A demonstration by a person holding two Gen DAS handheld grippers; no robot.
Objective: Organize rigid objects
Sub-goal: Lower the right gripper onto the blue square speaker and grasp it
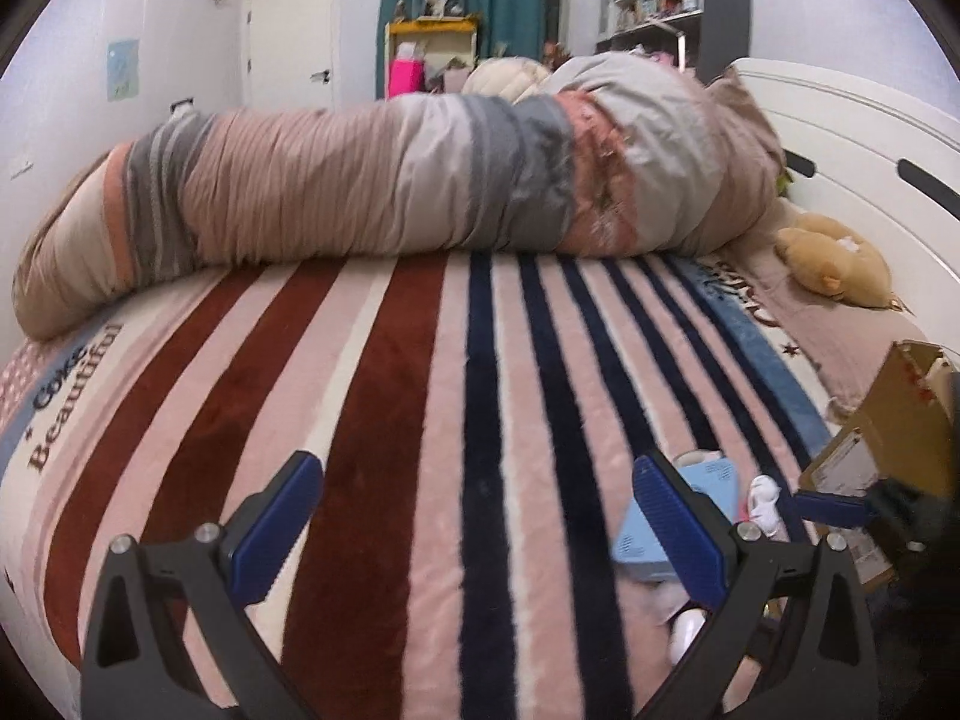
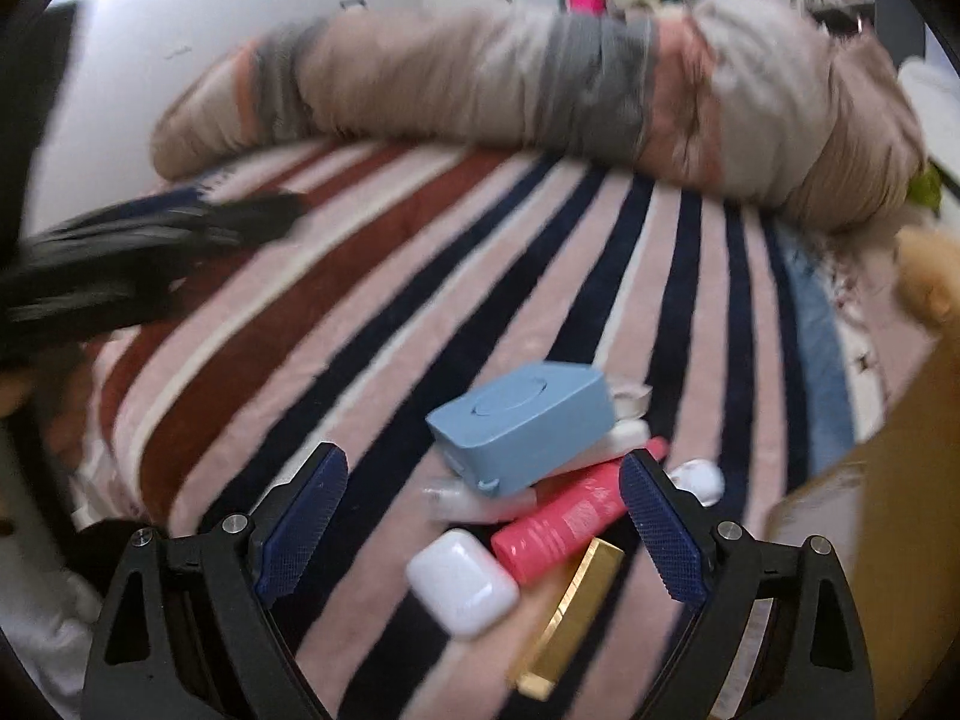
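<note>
Surroundings: striped blanket [image 1: 420,390] covers the bed; rolled duvet [image 1: 390,180] lies across it at 12 o'clock; plush toy [image 1: 834,264] at 2 o'clock by the white headboard [image 1: 852,138].
Box: open cardboard box [image 1: 888,420] at 3 o'clock in the left view, its brown wall filling the right edge of the right view.
Pile location: small items clustered on the blanket at 6 o'clock in the right view, just beside the box.
Blue case [image 2: 522,426]: rests tilted on top of the pile, long axis running 8 to 2 o'clock.
Pink tube [image 2: 570,516]: partly under the blue case, long axis 7 to 2 o'clock, cap end probably toward 2 (blurred).
Gold bar [image 2: 570,612]: long axis 7 to 1 o'clock, touching the tube.
White case [image 2: 462,582]: rounded, beside the tube at 6 o'clock.
Right gripper [image 2: 480,540]: jaws spread wide, straddling the pile, pinching nothing.
Left gripper [image 1: 474,534]: jaws spread, bare blanket between them; blue case partly hidden behind its right finger.
Obstruction: left gripper shows as a dark blur at 9 o'clock in the right view.
</note>
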